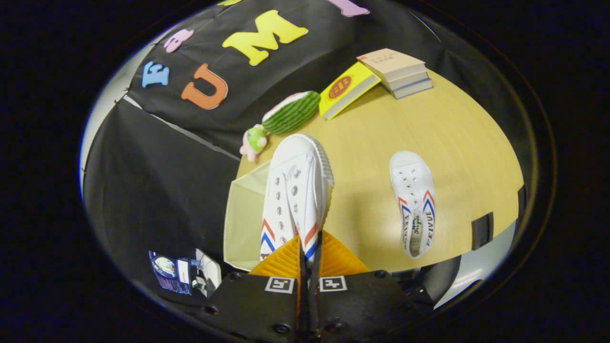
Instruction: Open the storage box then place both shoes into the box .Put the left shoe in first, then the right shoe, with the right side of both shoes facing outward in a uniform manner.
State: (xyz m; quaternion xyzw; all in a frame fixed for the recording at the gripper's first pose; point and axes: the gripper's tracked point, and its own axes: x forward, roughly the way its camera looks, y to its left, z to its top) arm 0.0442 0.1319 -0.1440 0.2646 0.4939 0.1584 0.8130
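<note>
held shoe (295, 190): white canvas, pinched at its heel end, toe pointing away from the fingers, over the table edge
gripper (310, 252): fingers pressed tight on the held shoe
second shoe (413, 202): flat on table (457, 143), well apart, to the right
storage box (243, 214): pale, translucent, just left of and below the held shoe
beyond: watermelon toy (291, 112), small plush (254, 141), books (381, 78)
</note>
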